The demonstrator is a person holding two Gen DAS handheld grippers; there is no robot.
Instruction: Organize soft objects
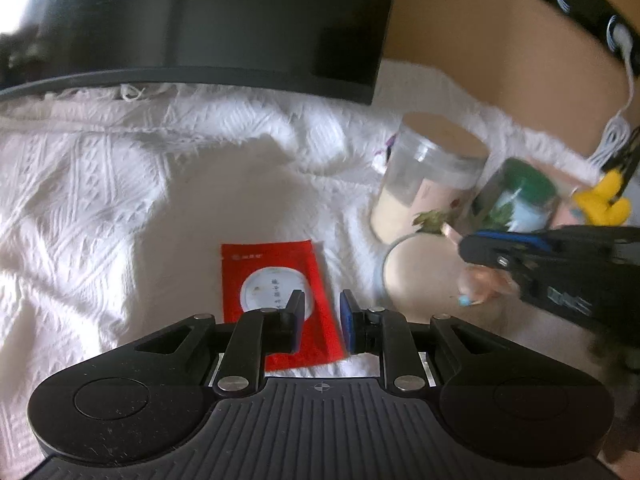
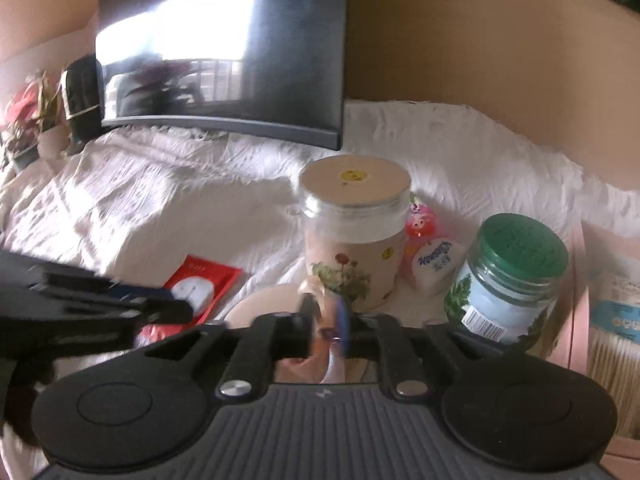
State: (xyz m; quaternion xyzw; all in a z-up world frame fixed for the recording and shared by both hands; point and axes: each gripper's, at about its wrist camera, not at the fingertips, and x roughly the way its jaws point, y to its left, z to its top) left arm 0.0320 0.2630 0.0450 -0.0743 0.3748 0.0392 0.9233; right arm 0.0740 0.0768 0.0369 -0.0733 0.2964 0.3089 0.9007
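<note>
My right gripper (image 2: 326,322) is shut on a small soft pinkish toy (image 2: 320,296), held over a round plate (image 2: 260,304); in the left wrist view the right gripper (image 1: 466,246) comes in from the right with the toy (image 1: 480,284) hanging below its fingers. My left gripper (image 1: 322,320) is open and empty, low over a red packet (image 1: 276,280) on the white cloth (image 1: 120,200). The red packet also shows in the right wrist view (image 2: 204,284), with the left gripper (image 2: 176,312) beside it.
A dark monitor (image 2: 224,56) stands at the back. A floral jar with a beige lid (image 2: 352,240), a green-lidded jar (image 2: 516,280), a pink-and-white toy (image 2: 432,260) and a cotton swab box (image 2: 612,344) stand on the right. A yellow plush (image 1: 604,200) sits far right.
</note>
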